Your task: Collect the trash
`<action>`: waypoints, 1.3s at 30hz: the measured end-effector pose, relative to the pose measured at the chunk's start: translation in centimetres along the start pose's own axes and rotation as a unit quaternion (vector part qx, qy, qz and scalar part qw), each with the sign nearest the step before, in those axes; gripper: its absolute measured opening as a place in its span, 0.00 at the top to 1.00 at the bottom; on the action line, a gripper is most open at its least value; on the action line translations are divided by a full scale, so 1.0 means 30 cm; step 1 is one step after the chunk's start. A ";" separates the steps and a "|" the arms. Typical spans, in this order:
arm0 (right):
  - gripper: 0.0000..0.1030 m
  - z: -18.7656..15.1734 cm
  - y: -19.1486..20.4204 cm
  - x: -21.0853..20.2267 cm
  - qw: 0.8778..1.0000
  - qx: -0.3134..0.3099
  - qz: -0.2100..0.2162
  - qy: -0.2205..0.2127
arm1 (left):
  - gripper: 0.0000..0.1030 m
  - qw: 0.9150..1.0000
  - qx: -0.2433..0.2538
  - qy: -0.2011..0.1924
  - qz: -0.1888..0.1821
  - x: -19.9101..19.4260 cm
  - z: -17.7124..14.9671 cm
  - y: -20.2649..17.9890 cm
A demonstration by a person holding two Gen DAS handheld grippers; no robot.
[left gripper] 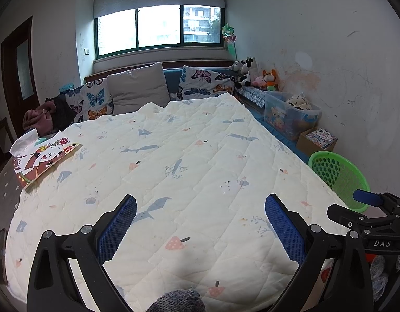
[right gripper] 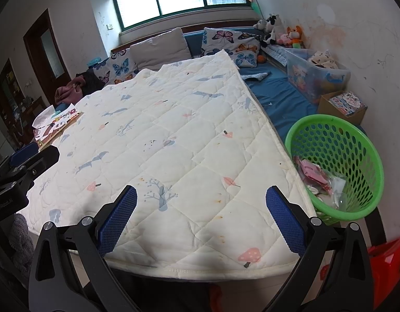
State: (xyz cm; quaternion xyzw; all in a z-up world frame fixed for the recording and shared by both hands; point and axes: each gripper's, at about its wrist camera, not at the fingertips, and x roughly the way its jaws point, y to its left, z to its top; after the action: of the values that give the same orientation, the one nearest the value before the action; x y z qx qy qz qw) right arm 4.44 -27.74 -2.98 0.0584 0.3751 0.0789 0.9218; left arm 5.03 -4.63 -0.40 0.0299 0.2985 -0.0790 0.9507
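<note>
1. The left gripper [left gripper: 200, 223] and the right gripper [right gripper: 201, 215] are held level over the near end of the bed, both sets of jaws spread wide apart with nothing between them; this is judged a ready or resting pose, since no loose litter can be made out on the quilt [left gripper: 189, 161] within reach.

2. The trash [right gripper: 319, 179], crumpled pink wrappers and clear film, lies inside the green basket [right gripper: 356, 127], which stands just beside the bed's right edge; it is presumably kept there so that pieces can be dropped in with a short swing of the right gripper.

3. A flat picture book [left gripper: 41, 161] lies on the far left of the quilt with white paper [left gripper: 23, 143] tucked partly under it; whether the paper counts as trash cannot be told.

4. The quilt is soft, cream, diamond-stitched and printed with whales and mushrooms; the basket is rigid plastic, round and perforated; the jaw pads are blue with a fine gripping texture on black arms.
</note>
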 end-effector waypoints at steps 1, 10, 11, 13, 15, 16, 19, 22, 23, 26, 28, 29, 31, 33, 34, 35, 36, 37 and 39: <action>0.04 0.000 0.001 0.001 1.000 0.000 0.000 0.000 | 0.07 1.000 0.001 0.000 0.001 0.000 0.001 -0.001; 0.04 -0.001 0.000 0.002 1.000 0.001 0.000 0.001 | 0.07 1.000 -0.001 0.001 -0.001 0.001 -0.008 0.005; 0.04 -0.002 0.001 0.001 1.000 0.001 0.001 0.000 | 0.07 1.000 -0.003 0.002 -0.002 0.000 -0.009 0.005; 0.04 -0.002 0.001 0.002 1.000 0.000 0.001 0.000 | 0.07 1.000 -0.005 -0.001 0.001 -0.004 -0.014 0.008; 0.04 -0.001 0.001 0.003 1.000 0.000 0.001 0.001 | 0.07 1.000 -0.004 -0.002 0.000 -0.007 -0.014 0.006; 0.04 -0.002 0.002 0.003 1.000 0.000 0.000 0.001 | 0.07 1.000 -0.002 -0.002 0.002 -0.009 -0.014 0.004; 0.04 -0.002 0.003 0.005 1.000 0.000 0.002 0.002 | 0.07 1.000 -0.003 -0.001 -0.002 -0.012 -0.013 0.000; 0.04 -0.002 0.001 0.006 1.000 -0.001 0.002 0.003 | 0.07 1.000 -0.005 -0.001 -0.006 -0.016 -0.012 0.000; 0.04 -0.002 0.002 0.006 1.000 -0.001 0.002 0.002 | 0.07 1.000 -0.005 -0.001 -0.007 -0.017 -0.011 0.000; 0.04 -0.002 0.002 0.006 1.000 -0.001 0.002 0.002 | 0.07 1.000 -0.005 -0.002 -0.011 -0.024 -0.013 -0.004; 0.04 -0.003 0.003 0.006 1.000 -0.001 0.002 0.002 | 0.07 1.000 -0.005 -0.008 -0.012 -0.031 -0.014 -0.006; 0.04 -0.004 0.004 0.005 1.000 -0.001 0.002 0.002 | 0.07 1.000 -0.005 -0.009 -0.011 -0.032 -0.012 -0.006; 0.04 -0.002 0.002 0.006 1.000 -0.001 0.002 0.002 | 0.07 1.000 -0.004 -0.008 -0.017 -0.033 -0.016 -0.008; 0.04 -0.002 0.002 0.006 1.000 0.000 0.002 0.002 | 0.07 1.000 -0.006 -0.004 -0.018 -0.028 -0.015 -0.006; 0.04 -0.002 0.002 0.006 1.000 0.000 0.002 0.002 | 0.07 1.000 -0.008 -0.005 -0.019 -0.027 -0.014 -0.005; 0.04 -0.001 0.003 0.007 1.000 0.000 0.003 0.002 | 0.07 1.000 -0.010 -0.006 -0.018 -0.028 -0.014 -0.002; 0.04 -0.002 0.005 0.006 1.000 0.000 0.003 0.002 | 0.07 1.000 -0.011 -0.006 -0.017 -0.028 -0.013 -0.001; 0.04 -0.001 0.003 0.007 1.000 0.000 0.002 0.002 | 0.07 1.000 -0.012 -0.007 -0.016 -0.030 -0.011 -0.001; 0.04 -0.002 0.003 0.006 1.000 0.001 0.003 0.002 | 0.07 1.000 -0.012 -0.008 -0.012 -0.032 -0.006 -0.001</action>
State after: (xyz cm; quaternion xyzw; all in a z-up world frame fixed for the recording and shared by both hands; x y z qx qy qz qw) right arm 4.52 -27.61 -3.12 0.0600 0.3768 0.0810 0.9208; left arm 4.14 -4.53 0.01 0.0143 0.2917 -0.0875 0.9524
